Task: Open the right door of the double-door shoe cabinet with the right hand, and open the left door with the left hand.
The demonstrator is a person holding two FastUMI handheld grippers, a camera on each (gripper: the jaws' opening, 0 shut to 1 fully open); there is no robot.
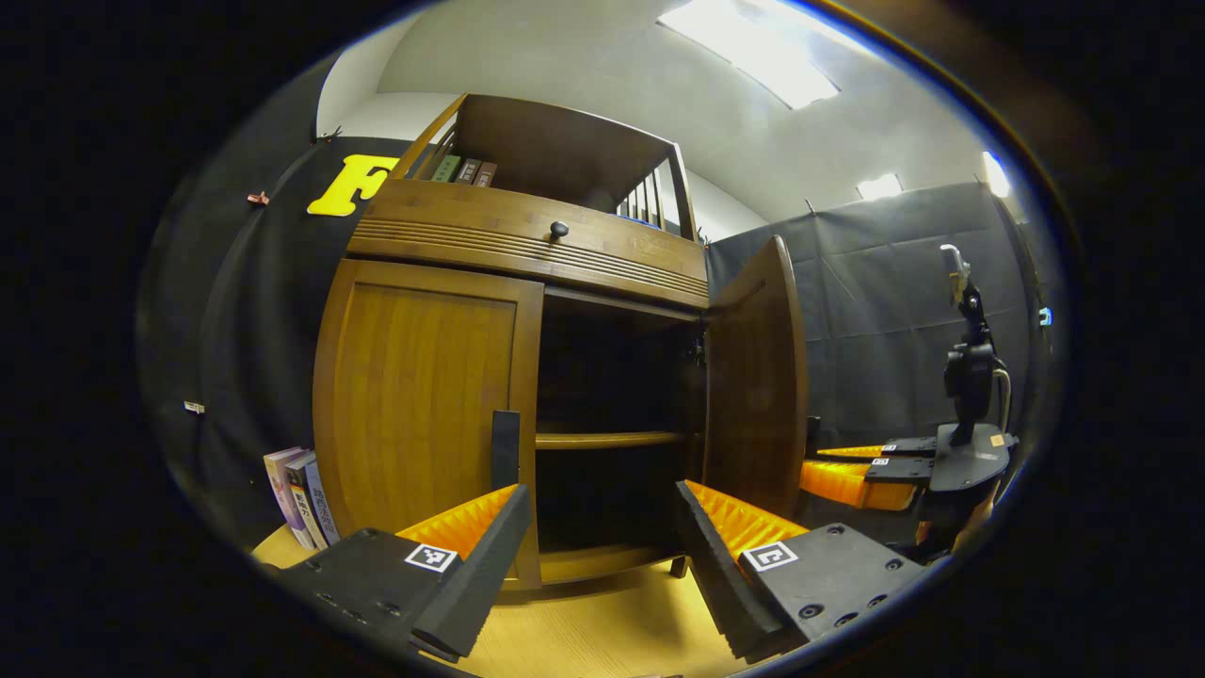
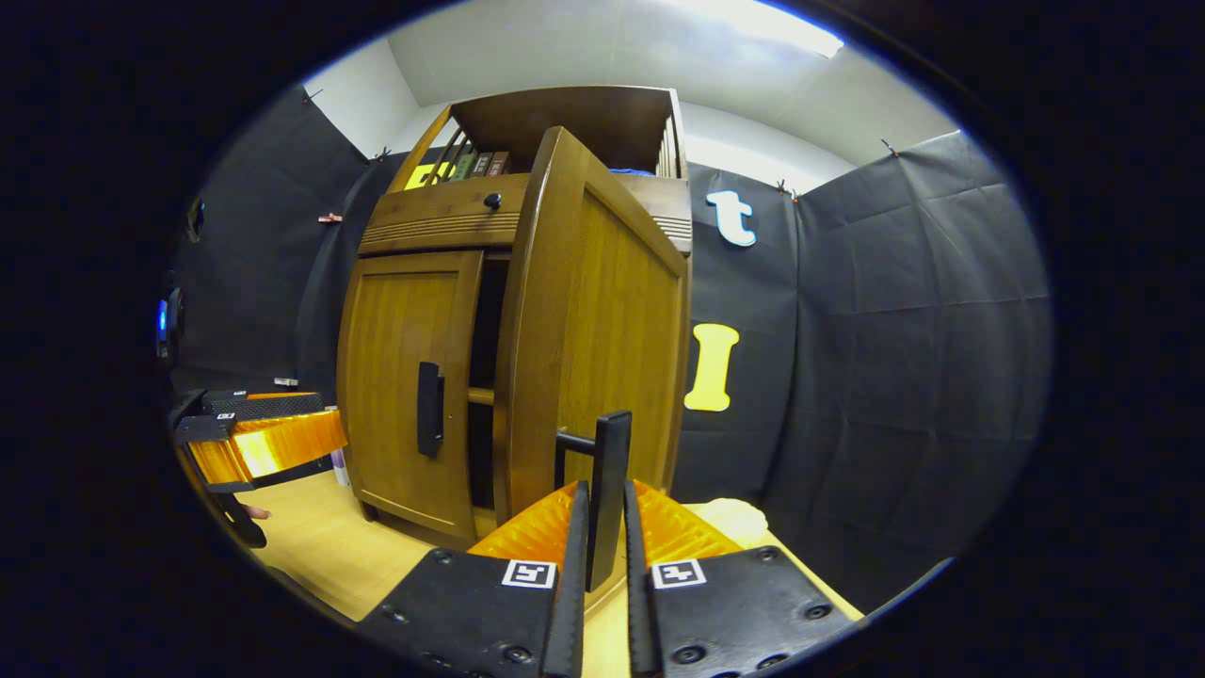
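— While the right door (image 2: 593,348) stands swung out, how's the shoe cabinet (image 1: 527,235) on the table (image 1: 602,631)?
— Brown wood; left door (image 1: 424,405) flush. Right tongs (image 2: 600,527) pinch the right handle (image 2: 607,490); left tongs (image 1: 593,546) spread.

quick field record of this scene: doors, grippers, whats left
right door: swung open
right gripper: shut on right door handle
left door: closed
left gripper: open, fingers either side of left door handle, not gripping
cabinet inside: shelf visible
left to do: open left door
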